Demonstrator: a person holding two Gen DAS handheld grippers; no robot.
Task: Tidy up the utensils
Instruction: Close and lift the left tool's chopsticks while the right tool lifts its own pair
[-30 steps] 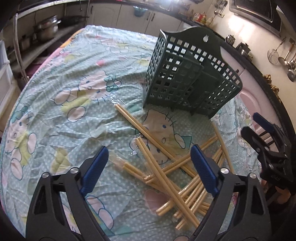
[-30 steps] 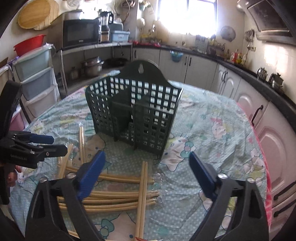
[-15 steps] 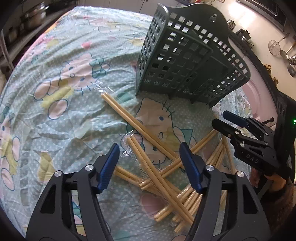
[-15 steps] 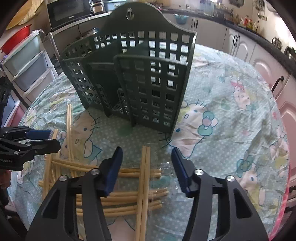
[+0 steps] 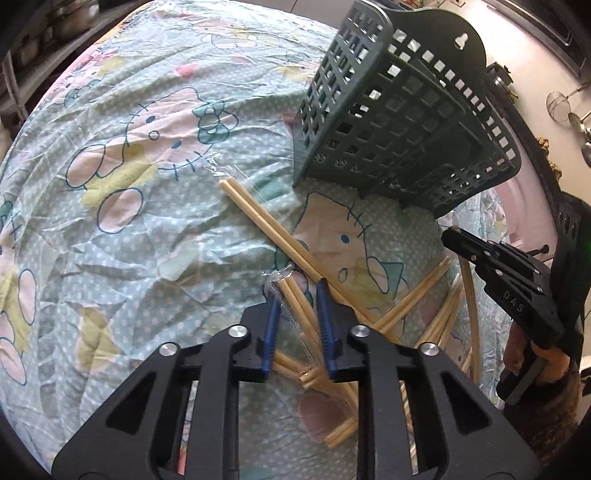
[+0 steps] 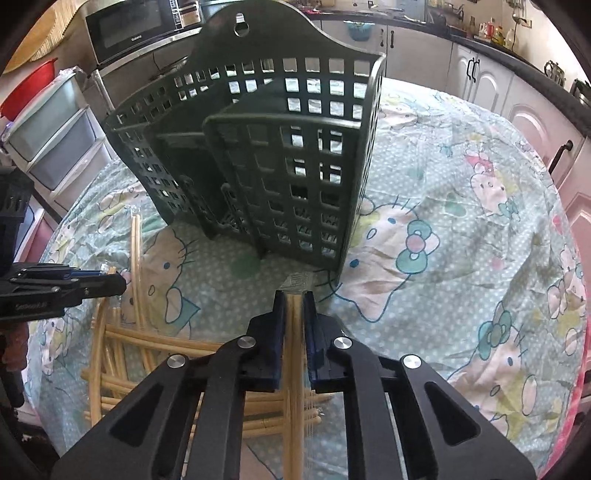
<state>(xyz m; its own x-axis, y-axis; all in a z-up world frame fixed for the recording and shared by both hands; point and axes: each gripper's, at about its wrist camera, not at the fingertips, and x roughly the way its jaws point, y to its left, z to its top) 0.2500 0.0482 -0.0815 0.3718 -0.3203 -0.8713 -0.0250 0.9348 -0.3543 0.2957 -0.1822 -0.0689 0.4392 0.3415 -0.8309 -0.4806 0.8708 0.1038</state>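
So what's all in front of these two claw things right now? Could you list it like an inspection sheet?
Surface: table under a cartoon-cat cloth, wrinkled.
Job's things: green utensil basket upright, looks empty; wrapped chopstick pairs strewn and crossing.
Clutter: nothing seen.
Grippers: left gripper fingers close around one chopstick pair; right gripper fingers pinch another pair.
Cables: nothing seen.
Surroundings: microwave, storage drawers, white cabinets.

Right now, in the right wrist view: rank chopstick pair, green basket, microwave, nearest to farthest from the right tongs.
1. Chopstick pair: between the right tongs, which look shut on it.
2. Green basket: straight ahead on the tablecloth, just past the chopstick tips.
3. Microwave: far back on the left, beyond the table.
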